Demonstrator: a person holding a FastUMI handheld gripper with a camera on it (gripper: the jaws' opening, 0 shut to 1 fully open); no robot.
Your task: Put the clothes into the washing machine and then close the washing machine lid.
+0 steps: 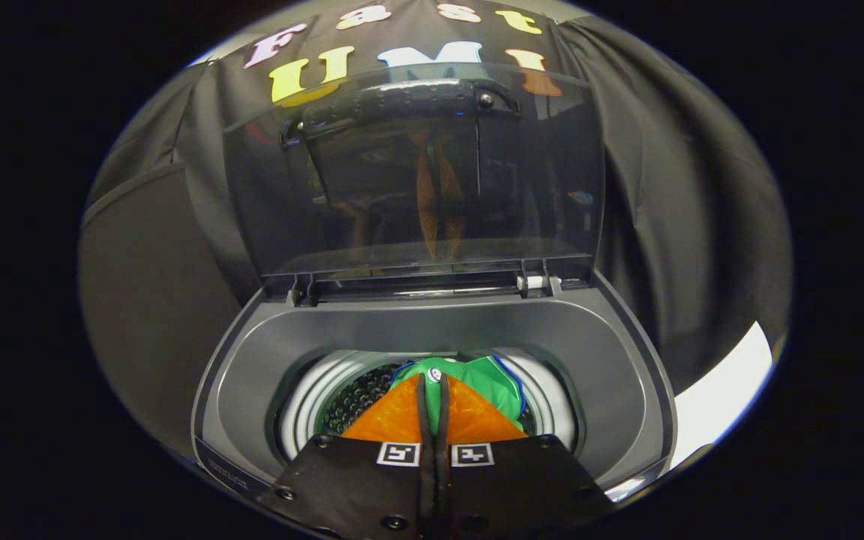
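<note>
Garment (486, 379): green, crumpled in drum (312, 405), 12 o'clock off gripper (432, 384) | fingers pinched together, gripping nothing | lid (409, 172) raised upright | backdrop: black cloth.

Fingers (432, 390) pressed together, hiding the middle of the green garment (488, 379) and whether any cloth is pinched between them. Most of the drum (349, 401) is covered. Washing machine (612, 352) front edge cut off below. Lid (417, 172) reflections unreadable.

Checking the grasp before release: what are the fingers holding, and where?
The fingers are pinched on the green garment, at its near edge over the drum, with the lid open.
</note>
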